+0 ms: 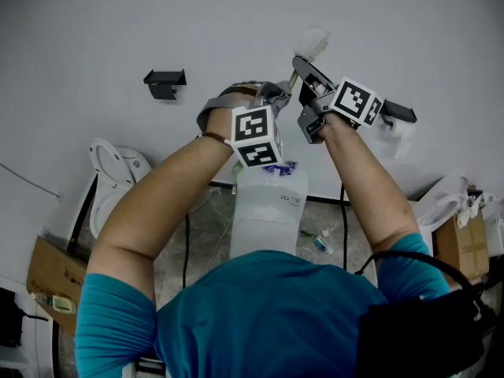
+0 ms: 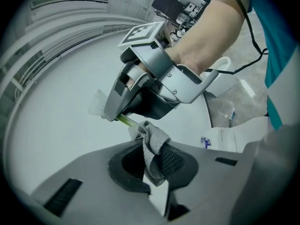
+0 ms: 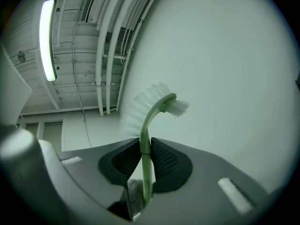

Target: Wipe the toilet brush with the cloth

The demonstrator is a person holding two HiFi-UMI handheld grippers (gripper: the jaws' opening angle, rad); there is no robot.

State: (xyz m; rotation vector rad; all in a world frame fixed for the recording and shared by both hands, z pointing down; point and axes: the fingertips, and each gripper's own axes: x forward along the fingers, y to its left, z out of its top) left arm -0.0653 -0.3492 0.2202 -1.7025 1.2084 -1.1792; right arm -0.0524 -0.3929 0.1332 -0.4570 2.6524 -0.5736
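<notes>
My right gripper (image 3: 146, 159) is shut on the pale green handle of the toilet brush (image 3: 146, 139), which curves up to white bristles (image 3: 152, 104). In the head view the brush head (image 1: 312, 42) is raised against the white wall, above the right gripper (image 1: 303, 73). My left gripper (image 2: 151, 161) is shut on a grey cloth (image 2: 152, 142), whose bunched top touches the brush handle (image 2: 125, 121) just below the right gripper's jaws. In the head view the left gripper (image 1: 272, 94) sits close to the left of the right one. A bit of the cloth (image 3: 135, 191) shows beside the handle.
A white toilet (image 1: 114, 172) stands at the left and a white tank (image 1: 268, 203) below my hands. Black brackets (image 1: 164, 81) are fixed to the wall, with a paper roll (image 1: 398, 136) at the right. Cardboard boxes (image 1: 55, 274) sit on the floor.
</notes>
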